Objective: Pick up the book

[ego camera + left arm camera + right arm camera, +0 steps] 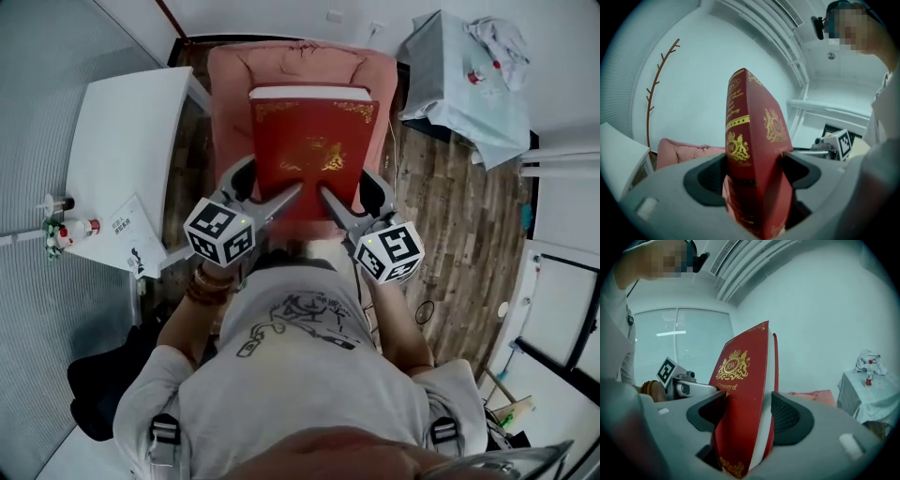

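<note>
Red book up off everything, hanging over the pink armchair, left gripper clamped on its near left corner, spine between wide-set jaws, right gripper clamped on the near right corner, pads pressing both covers, gold crest facing up.

The book is a thick red hardcover with a gold crest, gold lettering and white page edges. It is off the ground at twelve o'clock, cover up, its near edge clamped by my left tool and right tool.
</note>
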`<state>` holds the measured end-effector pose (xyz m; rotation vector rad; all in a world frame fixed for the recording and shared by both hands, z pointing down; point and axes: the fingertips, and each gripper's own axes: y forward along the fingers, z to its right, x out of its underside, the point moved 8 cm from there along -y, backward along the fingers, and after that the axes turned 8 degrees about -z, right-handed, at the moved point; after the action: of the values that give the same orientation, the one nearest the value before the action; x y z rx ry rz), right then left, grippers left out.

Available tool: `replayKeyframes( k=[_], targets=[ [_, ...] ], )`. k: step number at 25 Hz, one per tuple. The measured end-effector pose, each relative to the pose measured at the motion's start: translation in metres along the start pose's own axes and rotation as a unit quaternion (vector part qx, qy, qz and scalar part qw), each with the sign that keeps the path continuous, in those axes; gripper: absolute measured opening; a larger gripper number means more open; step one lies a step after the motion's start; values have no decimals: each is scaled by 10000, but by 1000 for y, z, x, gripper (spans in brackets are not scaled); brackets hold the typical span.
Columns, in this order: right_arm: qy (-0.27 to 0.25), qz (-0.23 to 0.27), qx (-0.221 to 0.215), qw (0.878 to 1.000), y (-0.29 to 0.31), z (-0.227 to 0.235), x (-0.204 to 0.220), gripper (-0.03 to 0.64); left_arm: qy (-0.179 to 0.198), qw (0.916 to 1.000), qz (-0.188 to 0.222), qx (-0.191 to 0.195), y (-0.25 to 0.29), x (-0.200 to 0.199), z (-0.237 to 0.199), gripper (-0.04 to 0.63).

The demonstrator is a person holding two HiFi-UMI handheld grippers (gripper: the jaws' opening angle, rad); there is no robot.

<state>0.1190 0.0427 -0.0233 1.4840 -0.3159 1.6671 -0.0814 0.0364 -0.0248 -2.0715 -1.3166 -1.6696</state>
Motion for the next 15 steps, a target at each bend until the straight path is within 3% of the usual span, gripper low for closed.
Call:
replayKeyframes(
  k=[15],
  targets=[
    [-714, 557, 98, 9958, -38, -41, -44, 301, 477, 9971, 591, -37, -43, -36, 40, 370]
  ],
)
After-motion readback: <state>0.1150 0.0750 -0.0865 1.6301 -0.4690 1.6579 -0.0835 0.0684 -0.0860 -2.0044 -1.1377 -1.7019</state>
